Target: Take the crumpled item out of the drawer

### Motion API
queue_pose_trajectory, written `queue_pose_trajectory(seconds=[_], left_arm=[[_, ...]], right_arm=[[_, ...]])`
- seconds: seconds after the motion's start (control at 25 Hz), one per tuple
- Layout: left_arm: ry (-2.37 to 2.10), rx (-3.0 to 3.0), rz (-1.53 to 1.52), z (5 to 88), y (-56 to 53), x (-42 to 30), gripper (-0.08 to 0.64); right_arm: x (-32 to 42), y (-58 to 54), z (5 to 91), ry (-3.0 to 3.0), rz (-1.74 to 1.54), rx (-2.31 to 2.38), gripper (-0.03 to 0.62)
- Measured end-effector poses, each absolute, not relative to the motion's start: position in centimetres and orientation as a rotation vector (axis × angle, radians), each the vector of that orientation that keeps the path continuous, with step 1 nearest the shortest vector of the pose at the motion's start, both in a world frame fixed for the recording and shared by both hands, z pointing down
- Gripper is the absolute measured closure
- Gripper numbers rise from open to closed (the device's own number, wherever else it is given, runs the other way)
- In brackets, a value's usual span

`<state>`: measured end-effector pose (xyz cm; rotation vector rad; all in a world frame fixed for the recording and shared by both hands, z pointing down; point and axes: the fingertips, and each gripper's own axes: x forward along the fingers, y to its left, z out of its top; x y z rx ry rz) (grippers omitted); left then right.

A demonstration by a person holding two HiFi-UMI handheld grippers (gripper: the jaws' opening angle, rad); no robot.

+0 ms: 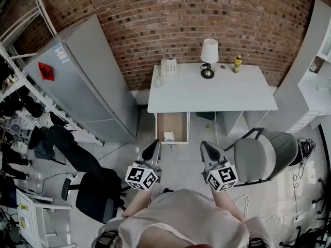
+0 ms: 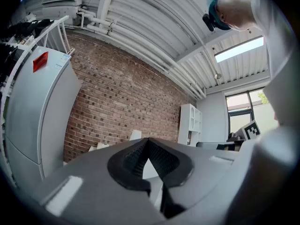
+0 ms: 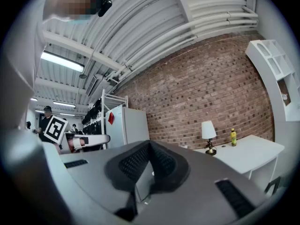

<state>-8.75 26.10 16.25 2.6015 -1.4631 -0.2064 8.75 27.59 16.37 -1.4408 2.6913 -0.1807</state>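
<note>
An open wooden drawer (image 1: 172,124) hangs out under the left part of the white desk (image 1: 217,94). A crumpled white item (image 1: 169,136) lies at its front end. My left gripper (image 1: 153,148) is held low, just in front of the drawer's front edge, with its jaws shut and empty. My right gripper (image 1: 206,149) is level with it to the right, also shut and empty. In the left gripper view the left gripper (image 2: 148,142) tilts up at the brick wall; the right gripper (image 3: 150,145) does the same. Neither gripper view shows the drawer.
On the desk stand a lamp (image 1: 209,56), a white phone (image 1: 168,66) and a yellow bottle (image 1: 237,63). A grey fridge (image 1: 83,81) stands to the left, a grey chair (image 1: 264,156) to the right, a black chair (image 1: 95,192) near left, and white shelves (image 1: 318,61) far right.
</note>
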Motion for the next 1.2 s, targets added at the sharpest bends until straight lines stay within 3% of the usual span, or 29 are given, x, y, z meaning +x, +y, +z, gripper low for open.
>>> queue_pose_trajectory(seconds=[1.2], left_arm=[[-1.528, 2.59, -0.171, 16.4, 25.6, -6.6, 0.551]], right_arm=[[10.1, 25.8, 16.8, 2.767, -0.153, -1.381, 0.604]])
